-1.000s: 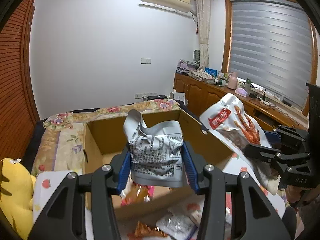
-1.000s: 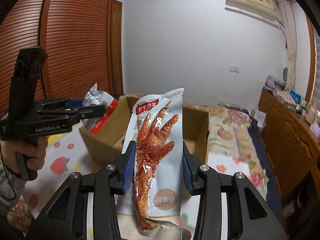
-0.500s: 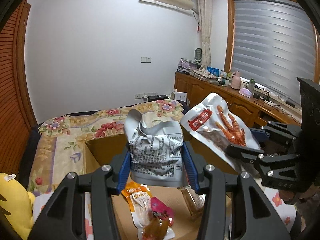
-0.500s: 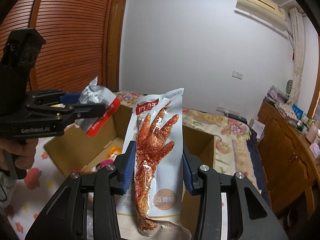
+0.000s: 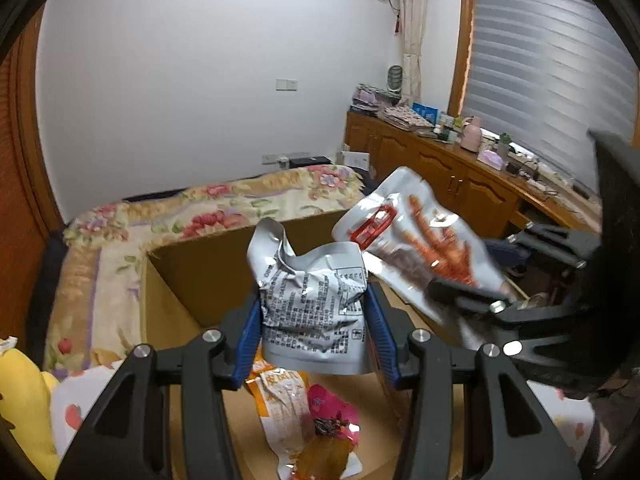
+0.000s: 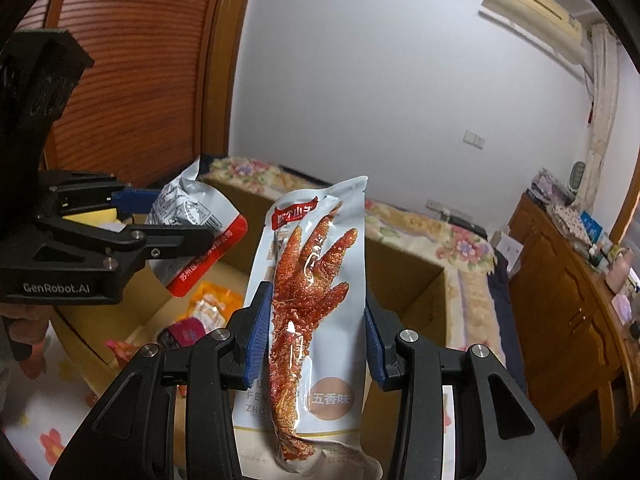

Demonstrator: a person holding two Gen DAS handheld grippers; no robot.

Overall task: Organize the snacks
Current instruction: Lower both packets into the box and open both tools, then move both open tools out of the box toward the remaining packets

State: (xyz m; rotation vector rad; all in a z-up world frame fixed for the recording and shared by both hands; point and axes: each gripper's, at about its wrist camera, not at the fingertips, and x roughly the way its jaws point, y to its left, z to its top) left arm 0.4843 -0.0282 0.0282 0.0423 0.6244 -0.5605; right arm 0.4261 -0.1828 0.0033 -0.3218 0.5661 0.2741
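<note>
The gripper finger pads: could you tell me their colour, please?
Blue pads, clearest in the right wrist view.

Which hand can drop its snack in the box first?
Probably left: the left gripper holds the silver pouch right above the cardboard box's open floor.

"GenRobot.AI" stands in white on the side of the left gripper (image 6: 176, 220), while the chicken-foot packet (image 6: 316, 304) between the right gripper's jaws bears "五香味" in a tan circle below them and "ZH" at its lower left edge.
</note>
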